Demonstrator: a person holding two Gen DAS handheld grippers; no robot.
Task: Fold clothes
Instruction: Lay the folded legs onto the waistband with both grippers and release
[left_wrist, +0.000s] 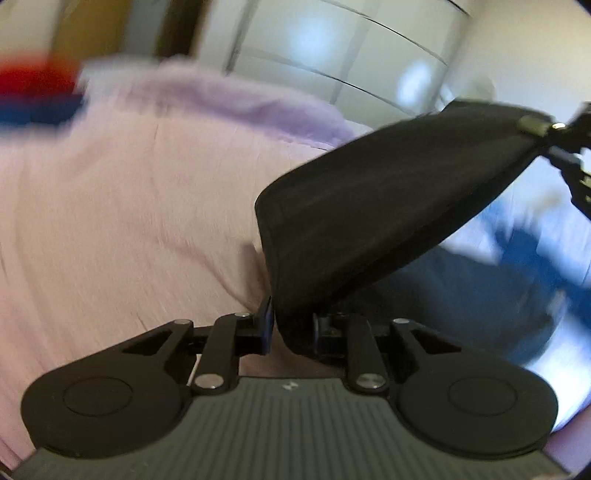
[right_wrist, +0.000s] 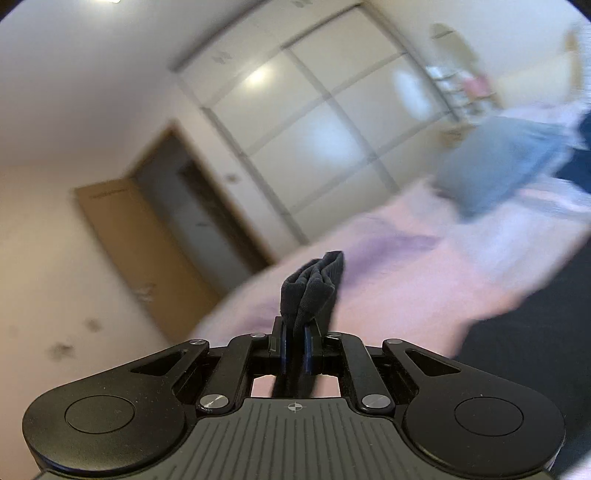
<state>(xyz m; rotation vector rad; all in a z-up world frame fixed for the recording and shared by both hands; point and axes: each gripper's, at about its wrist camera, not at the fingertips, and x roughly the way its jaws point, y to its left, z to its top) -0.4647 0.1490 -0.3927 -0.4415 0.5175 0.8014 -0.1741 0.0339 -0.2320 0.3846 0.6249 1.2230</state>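
A black garment (left_wrist: 369, 206) hangs stretched in the air above a pink bedsheet (left_wrist: 122, 206). My left gripper (left_wrist: 291, 325) is shut on its lower corner. In the left wrist view the far corner is pinched by my right gripper (left_wrist: 543, 129) at the upper right. In the right wrist view my right gripper (right_wrist: 294, 343) is shut on a bunched fold of the black garment (right_wrist: 314, 291), which sticks up between the fingers. More black cloth (right_wrist: 535, 350) drapes at the lower right.
A purple blanket (left_wrist: 236, 99) lies at the bed's far side. A blue pillow (right_wrist: 495, 166) and blue clothing (left_wrist: 528, 258) lie on the bed. A red and blue item (left_wrist: 33, 96) sits far left. A sliding wardrobe (right_wrist: 314, 133) and wooden door (right_wrist: 147, 251) stand behind.
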